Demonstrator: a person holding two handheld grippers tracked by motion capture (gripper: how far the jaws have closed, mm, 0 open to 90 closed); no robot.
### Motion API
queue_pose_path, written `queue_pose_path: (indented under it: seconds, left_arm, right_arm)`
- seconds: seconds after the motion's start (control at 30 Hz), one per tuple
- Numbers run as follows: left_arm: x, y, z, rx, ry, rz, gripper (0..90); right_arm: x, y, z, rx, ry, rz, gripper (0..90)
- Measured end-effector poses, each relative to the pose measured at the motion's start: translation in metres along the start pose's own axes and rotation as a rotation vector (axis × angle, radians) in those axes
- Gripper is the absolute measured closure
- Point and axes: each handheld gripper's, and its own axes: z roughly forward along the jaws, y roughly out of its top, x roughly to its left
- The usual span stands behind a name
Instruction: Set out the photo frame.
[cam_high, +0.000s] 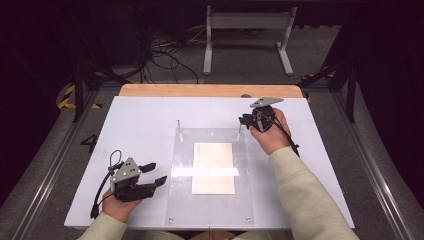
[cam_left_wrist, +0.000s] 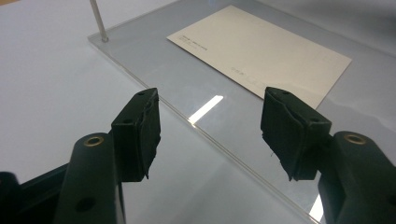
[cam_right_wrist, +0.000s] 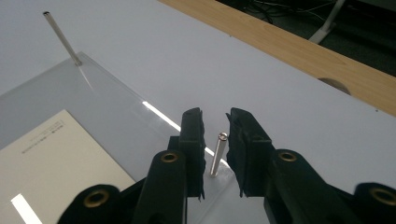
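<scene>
High view: a white table top (cam_high: 140, 120) carries a clear acrylic plate (cam_high: 210, 205) at its middle, with a cream card (cam_high: 214, 167) lying flat under or on the plate. Two thin metal pins stand upright at the plate's far corners, a far left pin (cam_high: 179, 125) and a far right pin (cam_high: 240, 126). A wooden edge (cam_high: 210, 90) runs along the far side of the table.

The left gripper (cam_high: 156, 173) rests at the near left of the table, just beside the plate's left edge, held in the person's left hand (cam_high: 120, 204). In the left gripper view its jaws stand wide apart with nothing between them, pointing across the plate's edge toward the card (cam_left_wrist: 261, 51).

The right gripper (cam_high: 245, 120) is at the far right corner of the plate, held in the person's right hand (cam_high: 272, 134). In the right gripper view its jaws are narrowly parted on either side of the far right pin (cam_right_wrist: 218, 154), which stands upright between the pads. A sliver of space shows on each side of the pin, so the pads appear not to press it.
</scene>
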Motion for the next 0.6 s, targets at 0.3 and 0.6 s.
queue_pose_path:
  seconds: [0.3, 0.6]
  left_arm:
    - [0.001, -0.001, 0.001, 0.005, -0.011, -0.003, 38.0]
    - [0.001, -0.001, 0.002, 0.022, -0.015, 0.009, 36.6]
  right_arm:
    - [0.002, -0.006, 0.023, 0.036, -0.033, -0.022, 84.0]
    - [-0.006, -0.011, 0.026, -0.003, 0.009, 0.06, 85.4]
